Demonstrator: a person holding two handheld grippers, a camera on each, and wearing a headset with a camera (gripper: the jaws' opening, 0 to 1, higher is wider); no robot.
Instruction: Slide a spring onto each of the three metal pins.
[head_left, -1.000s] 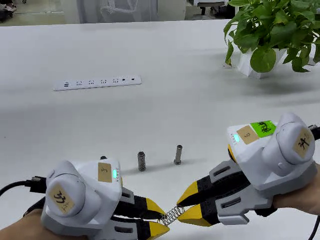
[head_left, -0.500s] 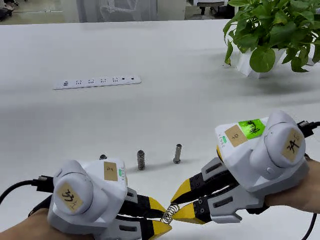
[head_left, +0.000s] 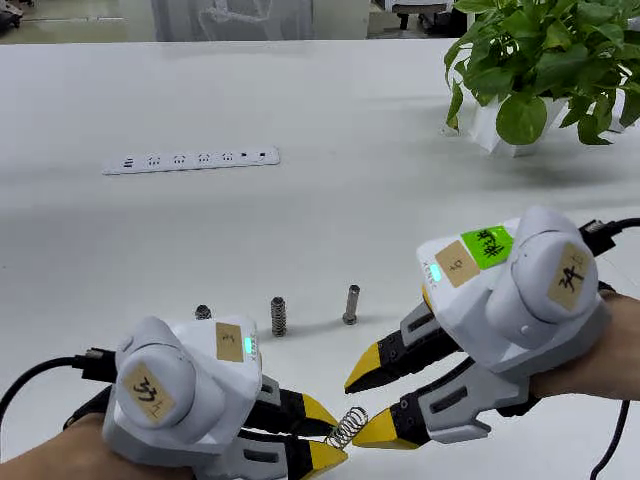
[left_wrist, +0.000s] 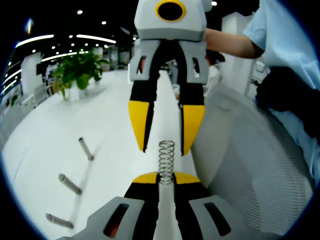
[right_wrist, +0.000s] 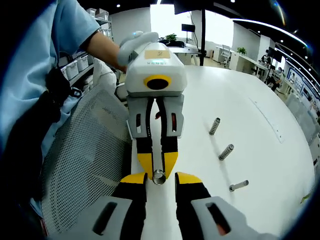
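Two down, one to go, by my read. In the middle of the head view the three pins stand in a row on the white bench (head_left: 300, 110): the leftmost pin (head_left: 203, 312) and the middle pin (head_left: 278, 315) each wear a coil, which the right gripper view confirms on its right side, while the right-hand pin (head_left: 351, 304) stands bare and shiny. The last spring (head_left: 347, 427) is down at the bottom centre of the head view, well short of that pin and lifted off the bench. My left gripper (head_left: 330, 440) has its jaws clenched on one end of it, so the coil pokes out past the yellow tips. My right gripper (head_left: 366, 408) faces it from the lower right with jaws released and spread, one tip to each side of the spring's free end; in the left gripper view I see gaps on both sides, so I judge it isn't gripping. What's left, as I see it: settle the hold on this spring, carry it up to the bare pin and slide it on.
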